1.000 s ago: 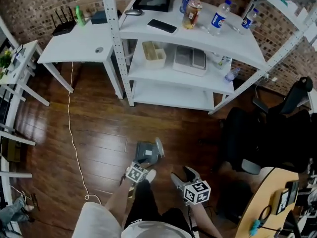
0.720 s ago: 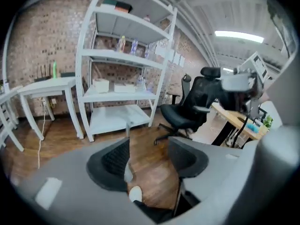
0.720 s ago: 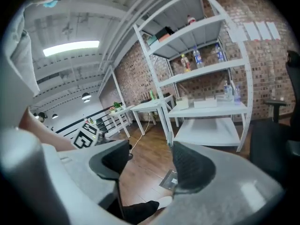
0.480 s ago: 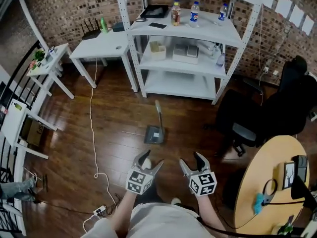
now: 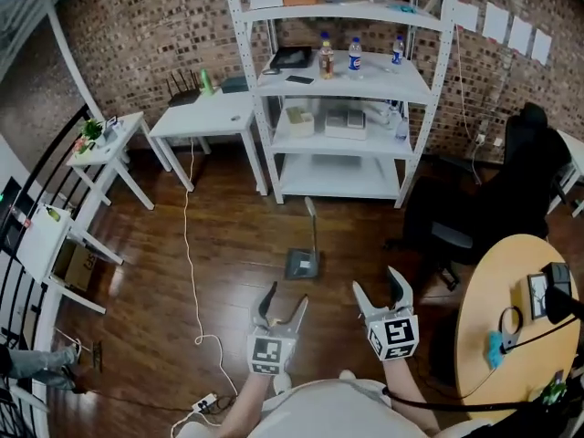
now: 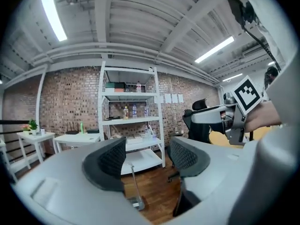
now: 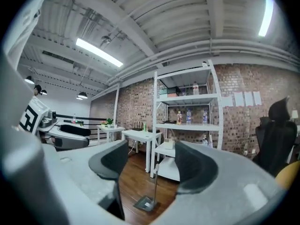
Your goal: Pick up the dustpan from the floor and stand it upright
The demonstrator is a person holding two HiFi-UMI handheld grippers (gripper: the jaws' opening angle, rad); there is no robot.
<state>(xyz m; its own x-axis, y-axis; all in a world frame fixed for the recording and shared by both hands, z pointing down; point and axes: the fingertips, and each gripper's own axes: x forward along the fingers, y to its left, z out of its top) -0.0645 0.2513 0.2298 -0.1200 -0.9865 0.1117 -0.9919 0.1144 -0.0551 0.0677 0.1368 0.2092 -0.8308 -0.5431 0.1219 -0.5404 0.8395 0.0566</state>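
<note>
While the dustpan (image 5: 304,261) stands upright on the floor (image 5: 228,245) before the shelf unit (image 5: 339,179), we hold back.
Our left gripper (image 5: 285,297) has spread jaws easing closed on nothing; our right gripper (image 5: 377,283) gapes empty. We judge it best not to nudge the thin handle.

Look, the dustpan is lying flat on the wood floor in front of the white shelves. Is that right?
No. The dustpan is standing upright, handle up, on the wood floor in front of the white shelves. The head view shows it.
</note>
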